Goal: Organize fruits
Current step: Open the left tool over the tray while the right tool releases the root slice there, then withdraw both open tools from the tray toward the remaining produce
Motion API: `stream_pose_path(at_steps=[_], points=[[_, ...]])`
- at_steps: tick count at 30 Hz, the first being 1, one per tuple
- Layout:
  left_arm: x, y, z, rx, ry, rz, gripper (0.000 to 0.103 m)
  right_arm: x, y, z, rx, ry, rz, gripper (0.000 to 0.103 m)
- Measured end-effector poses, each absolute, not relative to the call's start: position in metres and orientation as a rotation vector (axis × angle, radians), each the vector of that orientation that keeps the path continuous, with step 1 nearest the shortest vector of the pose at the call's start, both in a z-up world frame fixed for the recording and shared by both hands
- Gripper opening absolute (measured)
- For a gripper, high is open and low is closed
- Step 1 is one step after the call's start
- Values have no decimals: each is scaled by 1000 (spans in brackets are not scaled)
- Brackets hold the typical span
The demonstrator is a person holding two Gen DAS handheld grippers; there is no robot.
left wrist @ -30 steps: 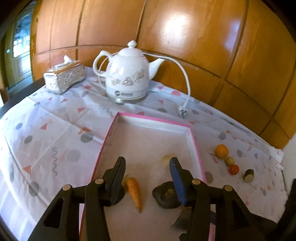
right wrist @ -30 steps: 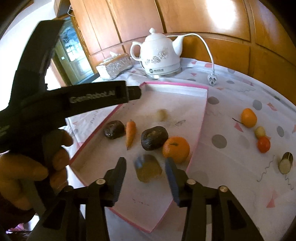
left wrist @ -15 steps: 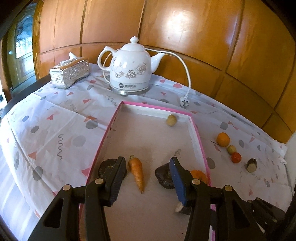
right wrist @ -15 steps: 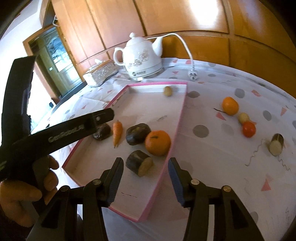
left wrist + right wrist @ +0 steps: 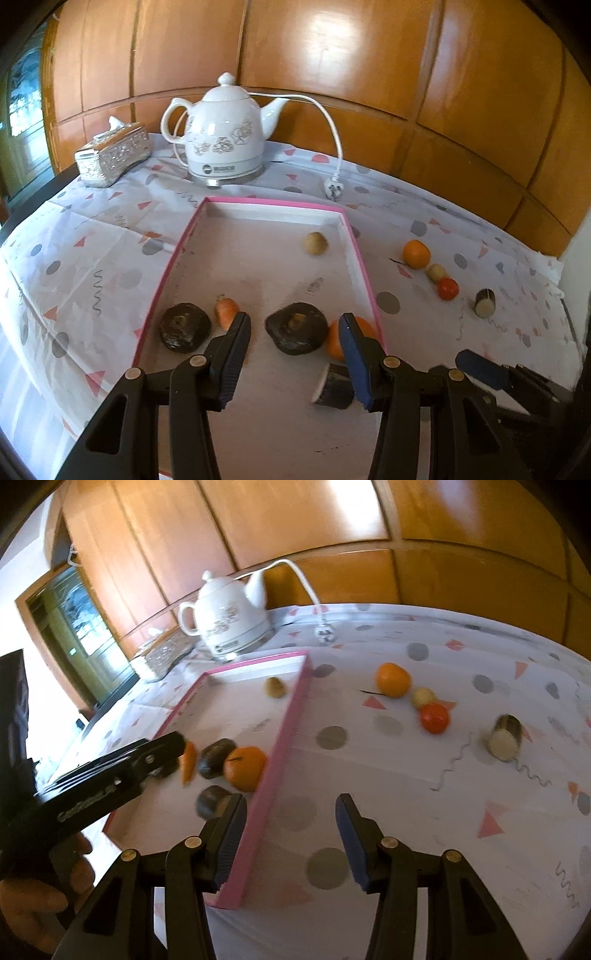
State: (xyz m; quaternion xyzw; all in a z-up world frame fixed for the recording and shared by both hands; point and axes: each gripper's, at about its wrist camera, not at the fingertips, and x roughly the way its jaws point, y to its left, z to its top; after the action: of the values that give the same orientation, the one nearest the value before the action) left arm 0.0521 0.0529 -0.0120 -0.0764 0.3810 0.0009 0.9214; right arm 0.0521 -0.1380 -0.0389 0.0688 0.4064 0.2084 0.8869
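Note:
A pink-rimmed tray point(image 5: 364, 254) point(image 5: 284, 734) holds a carrot point(image 5: 226, 311), two dark lumps point(image 5: 184, 326) point(image 5: 296, 326), an orange point(image 5: 244, 768), a dark cut cylinder point(image 5: 332, 386) and a small tan fruit point(image 5: 316, 243). On the cloth to its right lie an orange point(image 5: 393, 679), a pale small fruit point(image 5: 423, 696), a red fruit point(image 5: 435, 718) and a cut cylinder point(image 5: 504, 736). My left gripper point(image 5: 295, 354) is open and empty above the tray's near end. My right gripper point(image 5: 290, 836) is open and empty over the tray's right rim and cloth.
A white electric kettle point(image 5: 221, 136) with cord and plug point(image 5: 332, 190) stands behind the tray. A silver tissue box point(image 5: 112, 155) sits at the back left. A wooden panel wall runs behind the table. The patterned tablecloth point(image 5: 461, 812) covers the table.
Both grippers have drawn back from the tray. The right gripper has swung to the right, off the cut cylinder and over the tray's rim. The tray's contents lie as before.

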Motion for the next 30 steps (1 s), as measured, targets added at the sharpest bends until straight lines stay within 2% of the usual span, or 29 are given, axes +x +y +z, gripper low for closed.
stream_pose_path(at_steps=[28,30], points=[[66,-28,-26,-30,843,-186,50,89,-260,-66,259,863,74,51],[68,-32,-29,-25,850,-195,50,97,-267,-67,274,863,48,55]])
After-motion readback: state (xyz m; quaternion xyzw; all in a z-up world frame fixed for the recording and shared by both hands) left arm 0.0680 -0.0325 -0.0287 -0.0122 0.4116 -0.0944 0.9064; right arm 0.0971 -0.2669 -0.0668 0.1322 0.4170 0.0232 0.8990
